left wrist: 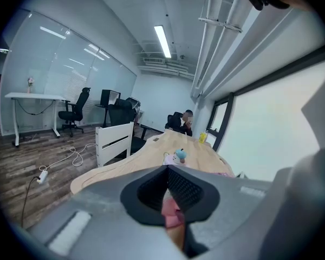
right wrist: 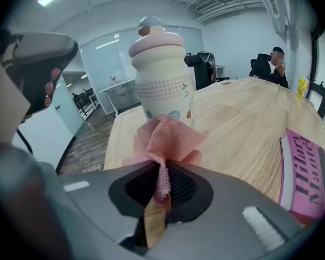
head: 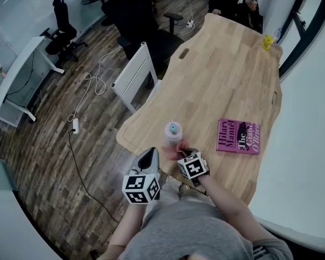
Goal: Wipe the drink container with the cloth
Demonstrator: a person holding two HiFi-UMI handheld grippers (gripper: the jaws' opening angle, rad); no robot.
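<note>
Cream-and-pink drink container (right wrist: 162,75) with its blue-knobbed lid is standing upright near the front edge of the light wooden table (head: 216,80). The right gripper (right wrist: 162,169) is pinching a pink mesh cloth (right wrist: 165,137), bunching just before the container's base. The left gripper (left wrist: 167,169) is hovering alongside, jaws pressed together. A magenta book (head: 238,137) is lying to the right, reading "Hilary Mantel".

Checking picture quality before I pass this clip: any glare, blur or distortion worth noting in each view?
Head view: even, soft light on the table, room lines bowed by the wide lens. Left gripper view: dark rounded corners, ceiling strip light blown white, left claw soft close up. Right gripper view: cloth and drink container sharp, book stretched at the edge.
</note>
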